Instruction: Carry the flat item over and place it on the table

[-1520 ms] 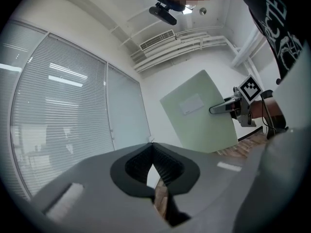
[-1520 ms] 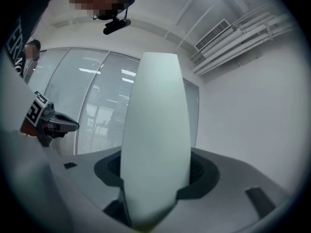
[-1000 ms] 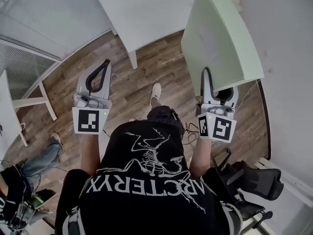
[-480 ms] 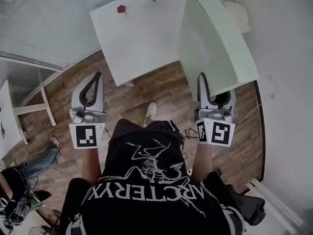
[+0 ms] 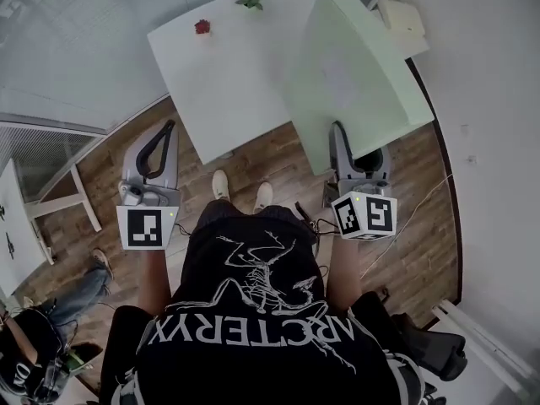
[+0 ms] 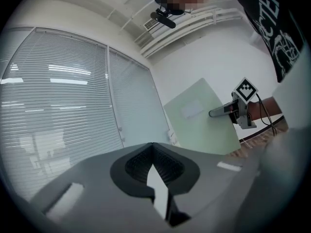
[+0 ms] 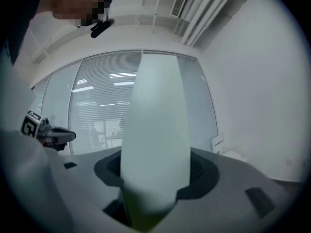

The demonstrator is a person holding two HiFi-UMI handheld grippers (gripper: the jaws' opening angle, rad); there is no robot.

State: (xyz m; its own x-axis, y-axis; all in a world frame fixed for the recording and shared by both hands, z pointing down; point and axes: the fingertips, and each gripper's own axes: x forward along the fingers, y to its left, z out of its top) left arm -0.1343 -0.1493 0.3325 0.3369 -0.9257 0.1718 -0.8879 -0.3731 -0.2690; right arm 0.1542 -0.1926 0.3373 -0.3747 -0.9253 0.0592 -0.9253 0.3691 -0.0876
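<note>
The flat item is a large pale green board (image 5: pixel 354 66), held upright on its edge. My right gripper (image 5: pixel 350 142) is shut on its lower near edge. In the right gripper view the board (image 7: pixel 155 130) rises edge-on from between the jaws. Its far part reaches over the right side of the white table (image 5: pixel 228 66), lifted clear of the top. My left gripper (image 5: pixel 156 142) hangs over the wooden floor left of the table, shut with nothing in it. The left gripper view shows its jaw tips touching, and the board (image 6: pixel 201 115) to the right.
A small red thing (image 5: pixel 202 27) and a green plant (image 5: pixel 250 0) sit at the table's far side. A white box (image 5: pixel 403 17) lies beyond the board. A white frame (image 5: pixel 51 175) stands at left, a seated person (image 5: pixel 51 285) at lower left, and a black chair (image 5: pixel 430 353) at lower right.
The table has come nearer in the head view as I walked toward it. The board, once beside the table, now overlaps its right side. Both grips are unchanged.
</note>
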